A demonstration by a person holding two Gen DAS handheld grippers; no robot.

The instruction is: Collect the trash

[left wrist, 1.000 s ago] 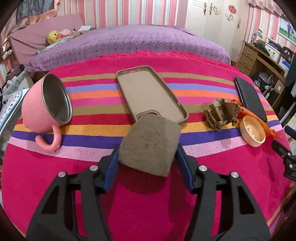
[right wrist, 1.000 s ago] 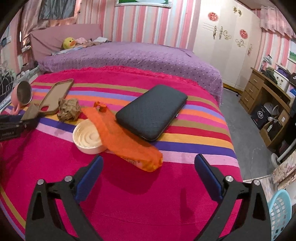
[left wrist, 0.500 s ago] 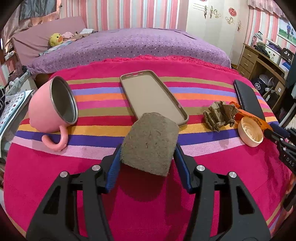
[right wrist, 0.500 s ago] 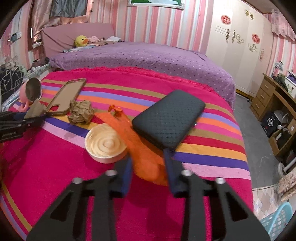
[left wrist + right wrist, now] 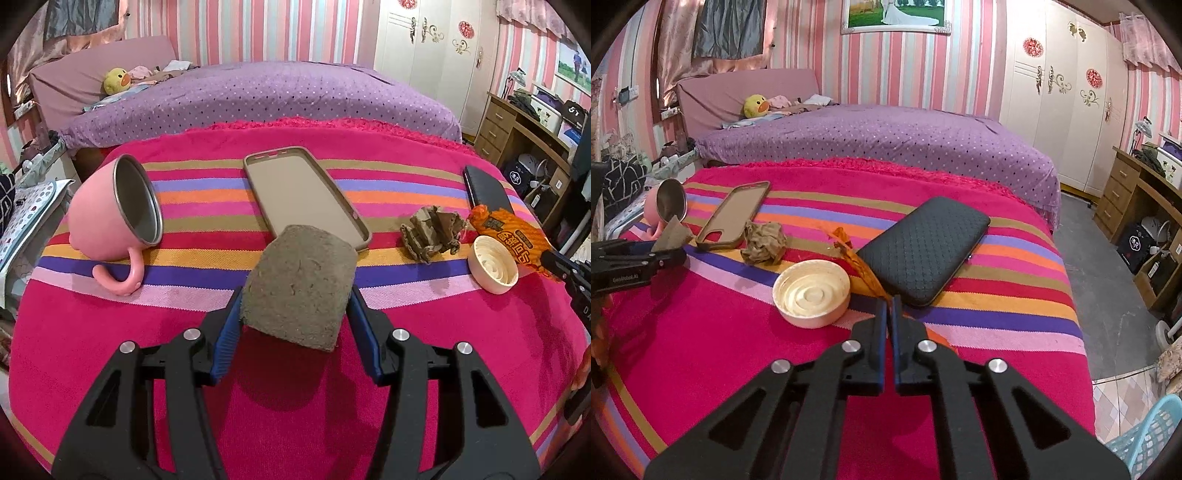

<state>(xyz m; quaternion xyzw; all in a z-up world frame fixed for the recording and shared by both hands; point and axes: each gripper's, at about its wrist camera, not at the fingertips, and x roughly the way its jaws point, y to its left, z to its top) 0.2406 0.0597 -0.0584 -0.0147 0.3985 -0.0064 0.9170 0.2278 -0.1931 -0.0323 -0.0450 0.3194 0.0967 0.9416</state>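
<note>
**Both claws closed on trash over the striped surface**

Your left claw (image 5: pixel 295 317) clamps the grey cardboard piece (image 5: pixel 299 288) above the surface (image 5: pixel 258 424), near its front edge. Your right claw (image 5: pixel 888 310) is pinched almost fully together on the orange wrapper (image 5: pixel 864 273), between the cream lid (image 5: pixel 811 293) and black case (image 5: pixel 923 251).

Pink mug (image 5: pixel 110 214), orange wrapper (image 5: pixel 513 232), black quilted case (image 5: pixel 923 251), striped magenta cloth (image 5: pixel 295 406), purple dotted bedspread (image 5: pixel 258 96).
</note>
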